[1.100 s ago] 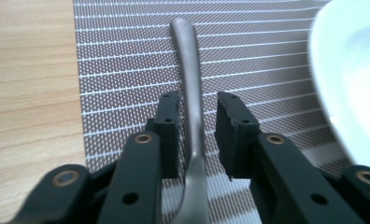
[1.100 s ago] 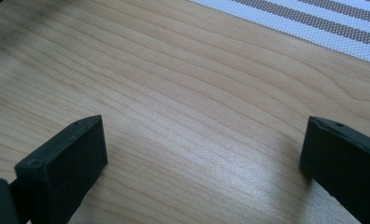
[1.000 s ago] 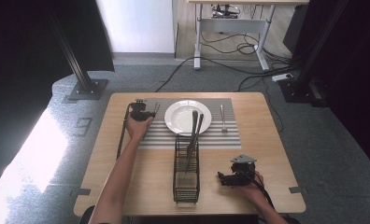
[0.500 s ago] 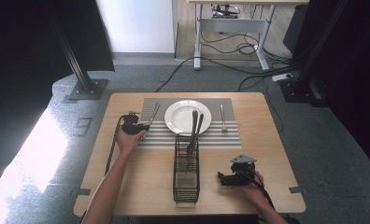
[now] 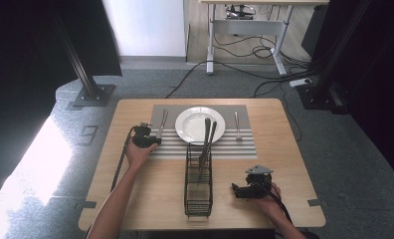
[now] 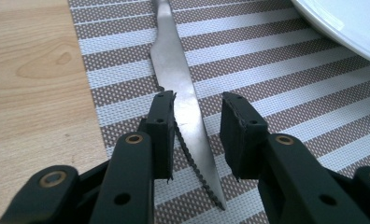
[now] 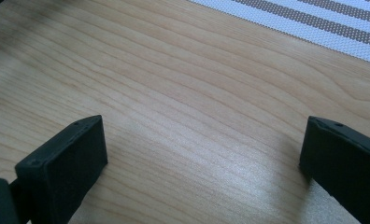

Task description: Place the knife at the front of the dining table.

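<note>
Striped placemat (image 6: 276, 70) bears knife (image 6: 178, 79) between left hand-held gripper's (image 6: 197, 123) parted jaws.

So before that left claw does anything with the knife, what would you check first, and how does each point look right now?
1. Knife lies between the left claw's jaws: ok.
2. Jaws gripping the blade: not ok; they have just been closing, but a gap shows on one side.
3. Knife flat on the striped placemat: ok.
4. White plate apart from the claw: ok.
5. Right claw open, over bare table, out of the way: ok.
6. Wire basket upright, with cutlery standing in it: ok.
</note>
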Tool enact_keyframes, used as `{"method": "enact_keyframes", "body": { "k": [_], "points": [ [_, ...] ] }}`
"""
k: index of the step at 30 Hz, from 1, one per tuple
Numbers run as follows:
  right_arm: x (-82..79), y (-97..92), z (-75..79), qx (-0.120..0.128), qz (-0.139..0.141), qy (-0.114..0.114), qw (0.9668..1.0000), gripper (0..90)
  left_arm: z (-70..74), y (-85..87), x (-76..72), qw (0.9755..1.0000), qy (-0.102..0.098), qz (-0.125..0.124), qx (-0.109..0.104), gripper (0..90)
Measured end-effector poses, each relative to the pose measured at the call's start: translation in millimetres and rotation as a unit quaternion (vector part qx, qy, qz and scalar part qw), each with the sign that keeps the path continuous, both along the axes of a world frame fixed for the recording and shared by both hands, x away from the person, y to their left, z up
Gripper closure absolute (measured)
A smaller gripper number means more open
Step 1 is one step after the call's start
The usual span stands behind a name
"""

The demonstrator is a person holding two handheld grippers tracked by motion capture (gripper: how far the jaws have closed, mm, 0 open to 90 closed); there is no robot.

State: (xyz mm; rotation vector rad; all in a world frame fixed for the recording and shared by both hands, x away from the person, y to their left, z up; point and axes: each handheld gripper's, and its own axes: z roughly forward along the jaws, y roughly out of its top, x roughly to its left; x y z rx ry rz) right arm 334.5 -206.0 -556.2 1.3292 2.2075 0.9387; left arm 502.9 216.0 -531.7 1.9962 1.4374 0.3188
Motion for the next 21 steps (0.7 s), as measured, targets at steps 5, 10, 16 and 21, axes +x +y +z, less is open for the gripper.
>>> {"method": "enact_keyframes", "body": {
  "k": [5,10,16,21],
  "points": [
    [-0.3,-0.1,0.0,0.000,0.001,0.000,1.0000,0.8,0.0,-2.2,-2.4,1.0000,-0.002,-0.002,0.006,66.1],
    [-0.3,-0.1,0.0,0.000,0.001,0.000,1.0000,0.8,-0.1,-3.5,-3.0,0.9999,-0.006,-0.002,0.012,66.1],
    [-0.5,-0.1,0.0,0.000,0.002,0.000,1.0000,0.9,-0.4,-4.8,-4.2,0.9998,-0.009,-0.004,0.015,66.4],
    [-0.5,-0.1,0.0,0.000,0.001,0.000,1.0000,0.9,-0.4,-5.3,-3.8,0.9998,-0.009,-0.003,0.016,66.6]
  ]
}}
